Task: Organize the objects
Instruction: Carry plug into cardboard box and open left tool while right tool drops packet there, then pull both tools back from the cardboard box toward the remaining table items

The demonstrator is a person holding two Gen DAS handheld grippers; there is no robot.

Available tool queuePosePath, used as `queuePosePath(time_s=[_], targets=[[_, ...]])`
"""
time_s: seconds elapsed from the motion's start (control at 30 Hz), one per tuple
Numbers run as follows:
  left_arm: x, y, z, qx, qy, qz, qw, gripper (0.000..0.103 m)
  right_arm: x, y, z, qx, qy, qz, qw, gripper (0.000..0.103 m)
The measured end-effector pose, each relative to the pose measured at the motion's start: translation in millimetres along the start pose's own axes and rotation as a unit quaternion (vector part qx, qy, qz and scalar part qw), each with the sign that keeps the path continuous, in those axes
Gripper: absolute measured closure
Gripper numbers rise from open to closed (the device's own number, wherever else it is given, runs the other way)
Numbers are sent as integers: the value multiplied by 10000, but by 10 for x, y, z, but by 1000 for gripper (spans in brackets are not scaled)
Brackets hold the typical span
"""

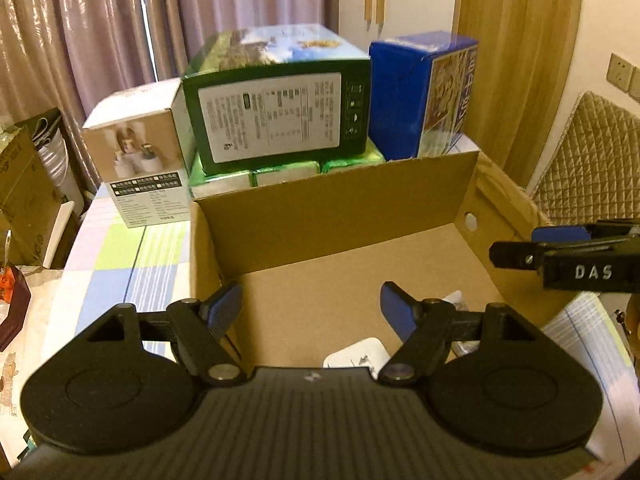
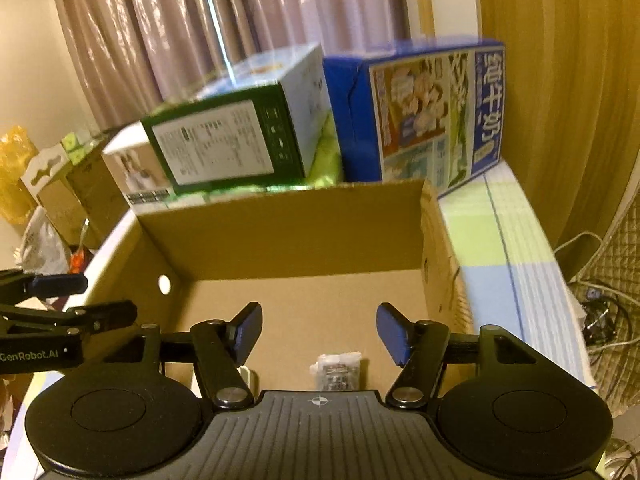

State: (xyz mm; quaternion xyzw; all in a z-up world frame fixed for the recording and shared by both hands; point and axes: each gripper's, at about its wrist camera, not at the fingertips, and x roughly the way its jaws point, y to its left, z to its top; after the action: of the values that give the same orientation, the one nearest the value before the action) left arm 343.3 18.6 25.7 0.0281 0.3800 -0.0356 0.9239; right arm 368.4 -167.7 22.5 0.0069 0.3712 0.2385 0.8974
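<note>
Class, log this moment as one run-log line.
left gripper: open, empty | right gripper: open, empty | both over carton | small items inside | green box, blue box behind

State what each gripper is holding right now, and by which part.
Nothing is held. The left gripper and the right gripper are both open with nothing between their fingers, above the cardboard box.

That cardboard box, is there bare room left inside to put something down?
Yes. The cardboard box floor is mostly bare toward its far wall; only a small white packet lies near the front edge. Behind the box it is crowded: green carton, blue milk carton, white box.
</note>
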Motion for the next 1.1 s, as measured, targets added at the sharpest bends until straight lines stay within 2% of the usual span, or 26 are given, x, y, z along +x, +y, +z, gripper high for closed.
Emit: queuePosePath(time_s=[0.07,0.17,0.33,0.5,0.73,0.87,1.1], targets=[[-152,-4,-45,-53,-68,-20,10000,30,-193,29,-19,-10,-138,25,9999,41],[-418,0,-157,-121,-191,-5,9997,28,-536,86,-114,-16,-356,93,9993,32],[-910,8,-482,-246,-366,94,9990,23,-1096,247,-487,-57,-548,148,9984,20],[-1287,-37,-918,-190,-328,201,9991,17,-1456,402,-1023,-153,-435,126,9989,14],[-1729,-5,-1481,-262,-273,352,9987,6,-1776,458,-1787,212,-150,68,9996,10],[-1870,108,-1727,-454,-183,546,9973,3,-1890,485,-2066,248,-5,30,9997,9],[-2069,222,-2078,-613,-60,805,9949,1,-2003,525,-2324,166,148,2,9998,8]])
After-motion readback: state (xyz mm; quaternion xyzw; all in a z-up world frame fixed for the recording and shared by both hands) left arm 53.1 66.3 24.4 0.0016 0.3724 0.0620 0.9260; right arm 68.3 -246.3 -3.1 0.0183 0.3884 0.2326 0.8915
